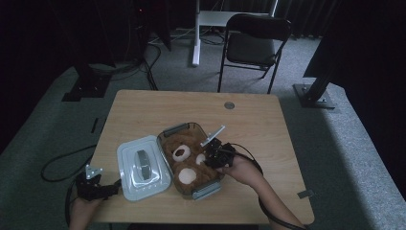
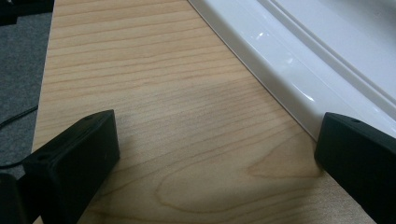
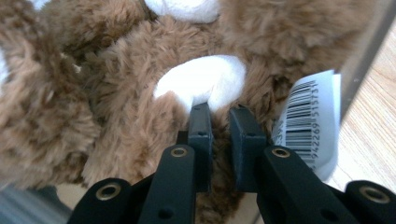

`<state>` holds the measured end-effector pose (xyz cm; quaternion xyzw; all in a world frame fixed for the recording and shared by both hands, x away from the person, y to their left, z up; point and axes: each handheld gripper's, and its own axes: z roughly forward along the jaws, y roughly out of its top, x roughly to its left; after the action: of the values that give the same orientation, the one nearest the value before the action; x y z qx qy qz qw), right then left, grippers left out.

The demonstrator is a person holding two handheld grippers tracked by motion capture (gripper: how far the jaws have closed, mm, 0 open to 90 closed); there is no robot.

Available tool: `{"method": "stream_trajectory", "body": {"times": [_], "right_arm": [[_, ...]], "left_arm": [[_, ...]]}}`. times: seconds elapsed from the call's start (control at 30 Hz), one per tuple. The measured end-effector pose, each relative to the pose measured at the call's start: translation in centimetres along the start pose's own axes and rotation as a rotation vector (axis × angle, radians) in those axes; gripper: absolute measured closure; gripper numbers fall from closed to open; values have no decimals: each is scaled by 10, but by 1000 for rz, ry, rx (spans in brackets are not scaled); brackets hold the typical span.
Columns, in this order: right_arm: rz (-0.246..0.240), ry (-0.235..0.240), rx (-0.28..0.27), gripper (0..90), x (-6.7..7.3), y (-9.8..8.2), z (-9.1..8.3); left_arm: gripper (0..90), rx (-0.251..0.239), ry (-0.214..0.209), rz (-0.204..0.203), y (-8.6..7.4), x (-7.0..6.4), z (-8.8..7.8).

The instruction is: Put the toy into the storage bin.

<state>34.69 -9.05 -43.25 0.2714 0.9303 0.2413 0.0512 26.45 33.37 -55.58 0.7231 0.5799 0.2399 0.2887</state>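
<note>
Dim carpeted floor surrounds a wooden table (image 1: 258, 120) in the high view. At frame centre we note a clear box (image 1: 184, 128) holding a brown plush (image 1: 189, 163); its white lid (image 1: 143, 167) lies just left of it, set aside so the inside is open to reach. The right gripper (image 1: 216, 154) leans in at the box's right edge. The left gripper (image 1: 95, 186) rests at lower left, apart from the work.

Left gripper view: jaws wide apart with bare wood between them, holding nothing; the lid's rim (image 2: 289, 74) crosses the upper right.

Right gripper view: jaws nearly together at centre, pinching fur just under a white paw (image 3: 205, 81), which we judge a grip for lifting. A barcode tag (image 3: 310, 121) hangs at right.
</note>
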Motion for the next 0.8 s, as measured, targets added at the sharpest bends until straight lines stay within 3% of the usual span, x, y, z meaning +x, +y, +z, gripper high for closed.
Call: {"method": "stream_trajectory", "body": {"times": [0.17,0.4,0.53,0.67,0.8], "right_arm": [[-30,-54,49,809,7,5,14],[-30,-74,0,767,8,4,3],[34,-16,-94,668,1,-1,-13],[69,36,-179,513,-6,-7,-32],[90,80,-251,444,-5,-10,-51]], "left_arm": [[6,1,0,1,0,0,0],[6,1,0,0,0,0,0],[6,0,0,-1,0,0,0],[6,0,0,0,0,0,0],[6,0,0,0,0,0,0]]}}
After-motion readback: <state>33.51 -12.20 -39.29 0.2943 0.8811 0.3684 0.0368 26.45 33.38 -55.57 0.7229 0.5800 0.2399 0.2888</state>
